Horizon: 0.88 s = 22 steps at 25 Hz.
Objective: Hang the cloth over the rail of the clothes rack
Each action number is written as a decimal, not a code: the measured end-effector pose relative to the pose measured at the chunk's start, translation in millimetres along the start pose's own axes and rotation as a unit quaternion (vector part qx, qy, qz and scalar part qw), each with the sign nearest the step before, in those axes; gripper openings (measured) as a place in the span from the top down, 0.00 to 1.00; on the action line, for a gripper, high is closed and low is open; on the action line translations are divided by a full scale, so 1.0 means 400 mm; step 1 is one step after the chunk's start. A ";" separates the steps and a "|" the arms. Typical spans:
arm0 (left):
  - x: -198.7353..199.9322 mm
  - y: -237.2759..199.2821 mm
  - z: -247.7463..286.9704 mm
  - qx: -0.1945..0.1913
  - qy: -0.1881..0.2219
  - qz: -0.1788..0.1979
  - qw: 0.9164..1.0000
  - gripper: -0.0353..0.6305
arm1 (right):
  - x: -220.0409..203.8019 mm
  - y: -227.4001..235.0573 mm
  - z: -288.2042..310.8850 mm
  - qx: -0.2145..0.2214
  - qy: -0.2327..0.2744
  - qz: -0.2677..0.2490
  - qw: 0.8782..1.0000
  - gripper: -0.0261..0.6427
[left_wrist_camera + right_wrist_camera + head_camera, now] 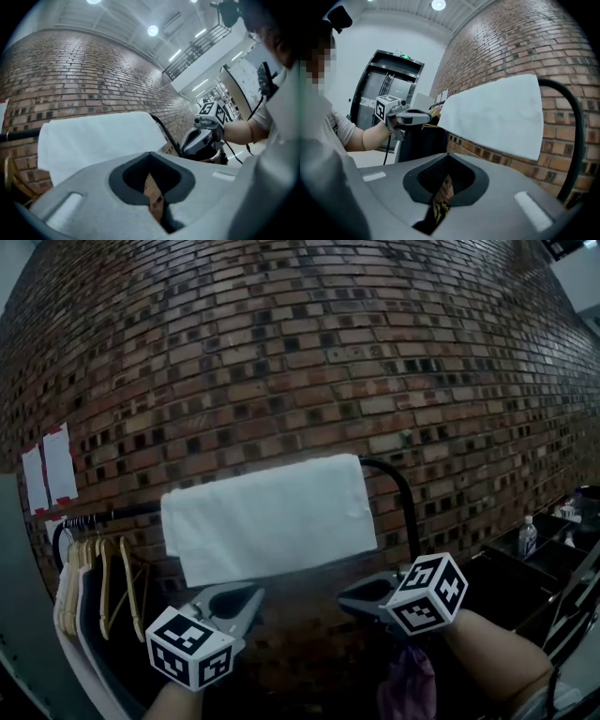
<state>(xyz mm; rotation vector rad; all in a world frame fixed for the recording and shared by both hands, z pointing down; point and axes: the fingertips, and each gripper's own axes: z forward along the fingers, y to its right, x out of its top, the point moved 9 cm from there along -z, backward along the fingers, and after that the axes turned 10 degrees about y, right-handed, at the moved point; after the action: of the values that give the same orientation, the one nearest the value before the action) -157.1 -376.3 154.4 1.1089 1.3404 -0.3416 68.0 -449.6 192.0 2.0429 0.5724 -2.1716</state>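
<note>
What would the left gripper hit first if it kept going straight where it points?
Probably the brick wall just below the white cloth and its hanging edge: brick shows past the left gripper and its shut fingers. Depth is unclear; it might brush the hem first.

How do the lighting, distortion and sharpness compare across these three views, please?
Head view: dim and murky, the brick wall bowed by the wide lens, the white cloth the brightest patch. Left gripper view: a ceiling lamp flares white, and the corners go black. Right gripper view: brighter, the cloth slightly soft, brick lines bending toward the edges.
</note>
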 end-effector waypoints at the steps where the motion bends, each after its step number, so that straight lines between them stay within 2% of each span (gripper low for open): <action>1: -0.020 0.021 -0.007 -0.010 0.001 -0.015 1.000 0.95 | -0.029 -0.019 -0.006 0.006 0.002 0.014 1.000 0.96; 4: -0.081 0.079 -0.036 -0.031 0.005 -0.067 0.997 0.95 | -0.102 -0.077 -0.027 0.022 0.013 0.065 0.998 0.96; 11: -0.191 0.238 -0.207 -0.050 -0.017 -0.114 0.992 0.95 | -0.230 -0.297 -0.050 0.020 0.005 0.139 0.990 0.96; 15: -0.201 0.332 -0.343 -0.061 -0.029 -0.139 0.988 0.95 | -0.267 -0.484 -0.071 0.020 0.001 0.162 0.987 0.96; 22: -0.179 0.482 -0.572 -0.088 -0.047 -0.182 0.978 0.95 | -0.258 -0.784 -0.132 0.027 0.002 0.185 0.982 0.96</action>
<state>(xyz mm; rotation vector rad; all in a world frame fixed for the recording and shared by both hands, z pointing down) -166.7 -129.5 338.2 0.6895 1.4578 -0.5243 24.1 -160.3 353.9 1.9875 0.1185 -1.9823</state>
